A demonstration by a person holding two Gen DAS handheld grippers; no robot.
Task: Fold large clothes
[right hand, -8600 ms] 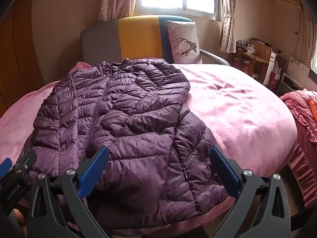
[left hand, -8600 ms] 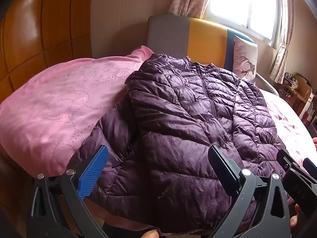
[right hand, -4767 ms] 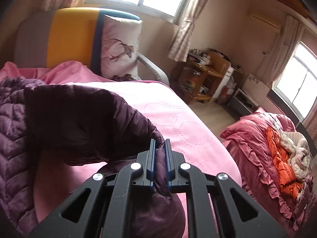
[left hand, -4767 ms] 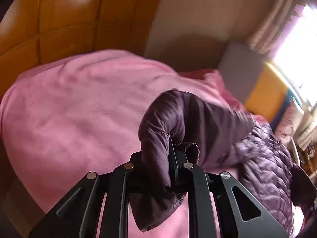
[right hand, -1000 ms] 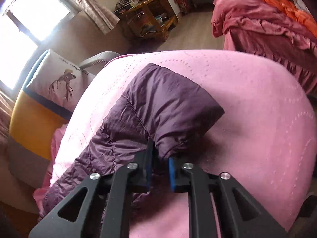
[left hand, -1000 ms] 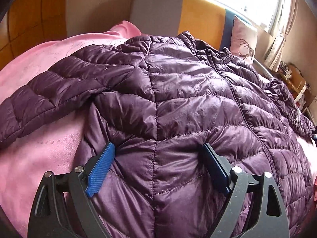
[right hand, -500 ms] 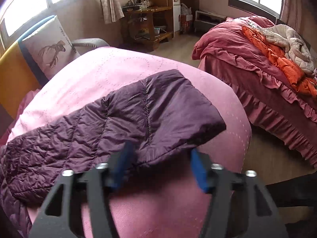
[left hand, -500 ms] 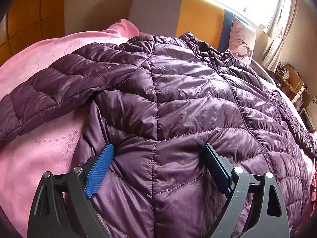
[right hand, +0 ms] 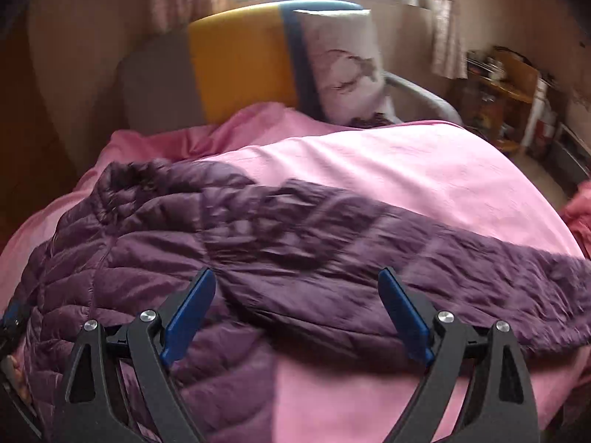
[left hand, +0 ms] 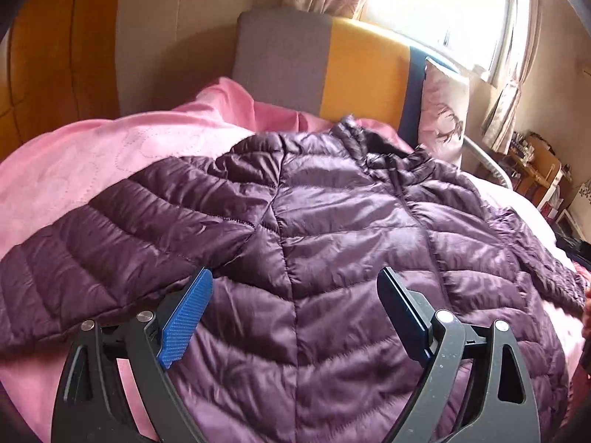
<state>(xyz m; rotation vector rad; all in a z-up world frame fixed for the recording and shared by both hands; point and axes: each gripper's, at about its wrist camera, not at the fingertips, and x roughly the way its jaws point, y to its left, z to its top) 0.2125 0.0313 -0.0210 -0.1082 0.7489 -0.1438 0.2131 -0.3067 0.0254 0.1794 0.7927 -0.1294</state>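
Observation:
A dark purple quilted puffer jacket (left hand: 332, 243) lies spread front-up on the pink bed cover (left hand: 92, 170), collar toward the headboard, both sleeves stretched out to the sides. My left gripper (left hand: 295, 313) is open and empty, hovering over the jacket's lower left body beside the left sleeve (left hand: 92, 258). My right gripper (right hand: 295, 310) is open and empty over the jacket (right hand: 129, 258) and its right sleeve (right hand: 424, 265), which runs out toward the bed's right edge. The right wrist view is blurred by motion.
A grey, yellow and blue headboard (left hand: 332, 74) and a deer-print pillow (left hand: 443, 110) stand at the bed's far end. A wooden wall (left hand: 55, 55) lies to the left. A wooden desk with clutter (right hand: 506, 85) stands at the right. Another gripper's tip shows at the left edge (right hand: 11, 317).
My right gripper has let go of the right sleeve, opened, and swung back toward the jacket's body. My left gripper stayed open and pulled back and up slightly, showing more of the jacket.

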